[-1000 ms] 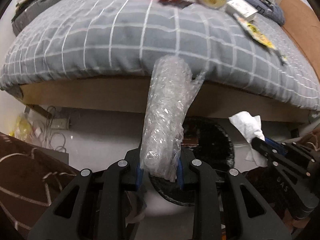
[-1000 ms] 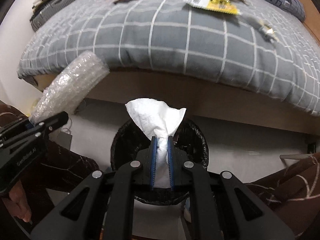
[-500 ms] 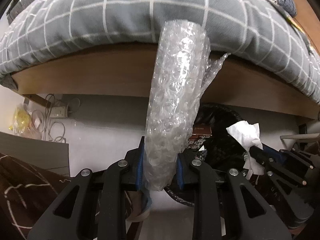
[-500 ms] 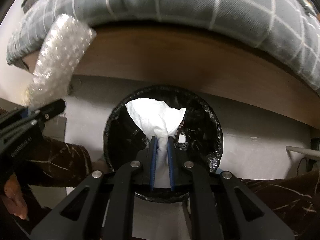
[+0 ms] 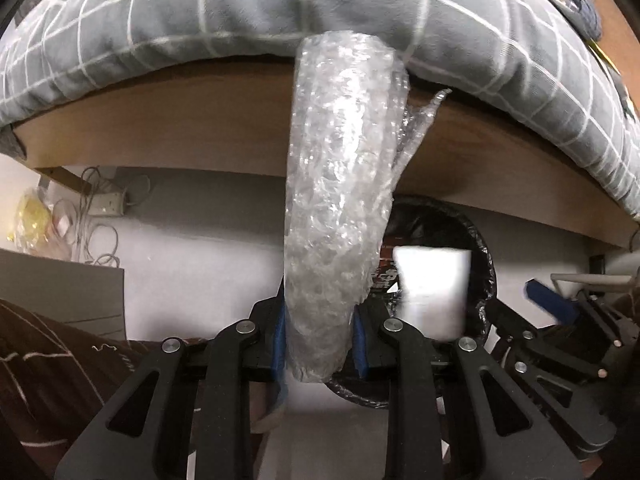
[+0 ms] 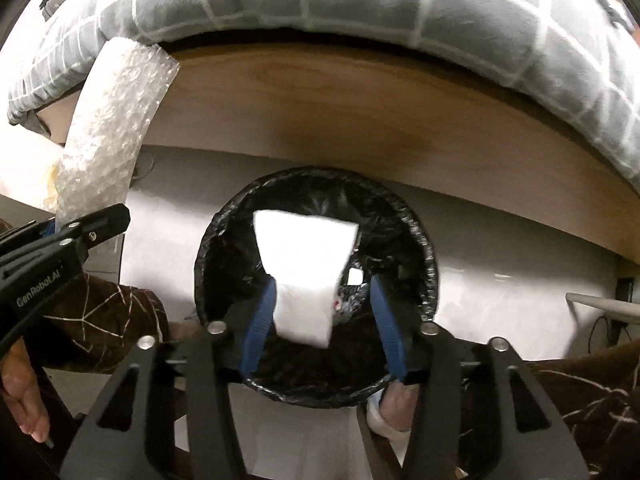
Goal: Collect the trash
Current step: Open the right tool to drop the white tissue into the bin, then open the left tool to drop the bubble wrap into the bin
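both wrist views close above the shared bin point(image 5: 486, 264) point(image 6: 424, 248)

Ahead of me a bed point(image 5: 120, 120) fills the upper view: a grey quilt point(image 5: 200, 20) with white grid lines bulges over a wooden side board point(image 6: 360, 120). Below it I see pale grey floor point(image 5: 192, 240), with a power strip point(image 5: 106, 204) and tangled cables point(image 5: 100, 236) at left.

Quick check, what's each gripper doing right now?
Left gripper: shut on the bubble wrap.
Right gripper: open, white tissue between its fingers, above the bin.
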Demonstrator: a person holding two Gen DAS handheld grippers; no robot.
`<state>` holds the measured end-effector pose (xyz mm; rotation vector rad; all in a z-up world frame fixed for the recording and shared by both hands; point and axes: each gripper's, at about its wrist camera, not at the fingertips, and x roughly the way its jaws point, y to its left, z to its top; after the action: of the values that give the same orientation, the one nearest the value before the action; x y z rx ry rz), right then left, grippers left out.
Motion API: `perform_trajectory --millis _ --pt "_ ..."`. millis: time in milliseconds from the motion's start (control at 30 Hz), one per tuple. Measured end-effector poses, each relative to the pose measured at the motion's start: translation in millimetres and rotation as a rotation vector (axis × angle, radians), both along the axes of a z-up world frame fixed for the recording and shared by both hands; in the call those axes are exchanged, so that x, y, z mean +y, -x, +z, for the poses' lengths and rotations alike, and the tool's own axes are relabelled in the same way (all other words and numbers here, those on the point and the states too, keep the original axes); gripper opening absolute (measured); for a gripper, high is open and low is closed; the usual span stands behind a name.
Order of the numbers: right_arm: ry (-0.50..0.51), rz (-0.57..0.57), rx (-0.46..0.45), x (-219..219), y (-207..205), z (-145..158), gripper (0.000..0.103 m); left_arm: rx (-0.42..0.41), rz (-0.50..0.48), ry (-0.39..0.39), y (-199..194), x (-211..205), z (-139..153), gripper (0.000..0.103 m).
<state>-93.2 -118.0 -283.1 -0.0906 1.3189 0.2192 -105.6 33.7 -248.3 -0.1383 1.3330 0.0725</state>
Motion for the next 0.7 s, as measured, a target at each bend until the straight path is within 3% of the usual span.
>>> perform_trajectory --millis 67,300,700 --pt "-0.001 -0.017 -0.012 -8 3 3 0.065 0.001 -0.007 0.001 1 -3 0 0.025" --pt "0.041 -0.099 -0.081 -38 18 19 0.08 0.023 -0.041 0.017 7 -23 -2 0.025" --pt "0.047 -0.244 -0.164 -99 37 46 0.089 0.042 -0.135 0.034 16 -79 2 0.025"
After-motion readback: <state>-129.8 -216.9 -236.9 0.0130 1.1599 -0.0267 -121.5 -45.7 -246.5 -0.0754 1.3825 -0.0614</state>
